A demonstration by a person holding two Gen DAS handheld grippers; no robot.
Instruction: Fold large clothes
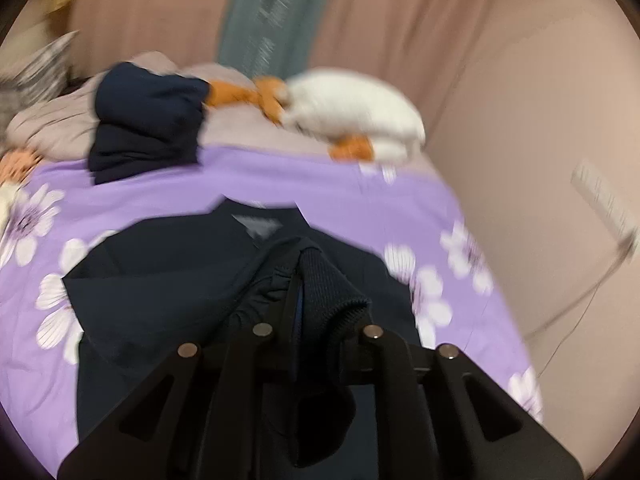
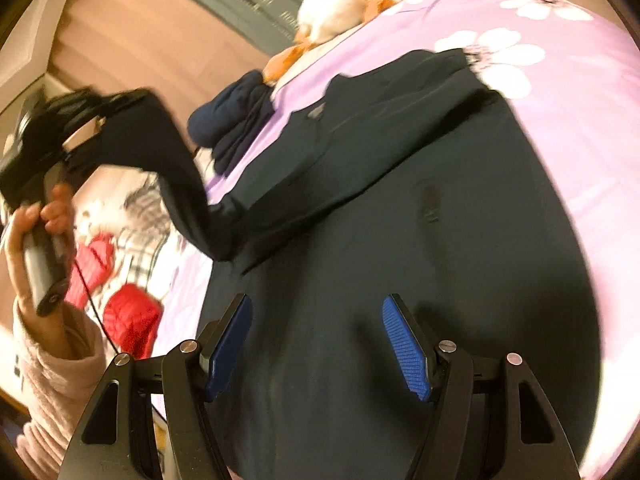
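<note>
A large dark navy jacket (image 2: 400, 240) lies spread on the purple flowered bedspread (image 2: 580, 184); it also shows in the left wrist view (image 1: 160, 288). My left gripper (image 1: 316, 320) is shut on the jacket's ribbed sleeve cuff (image 1: 332, 292) and holds the sleeve (image 2: 176, 176) lifted above the bed; the left gripper shows in the right wrist view (image 2: 76, 120). My right gripper (image 2: 318, 344) is open, blue pads (image 2: 404, 348) apart, just above the jacket's lower body, holding nothing.
A folded navy garment (image 1: 148, 120) lies at the bed's far end beside a white and orange plush toy (image 1: 352, 112). Red padded clothing (image 2: 132, 316) and checked fabric (image 2: 144, 220) lie at the left. Pink curtains (image 1: 400, 20) hang behind.
</note>
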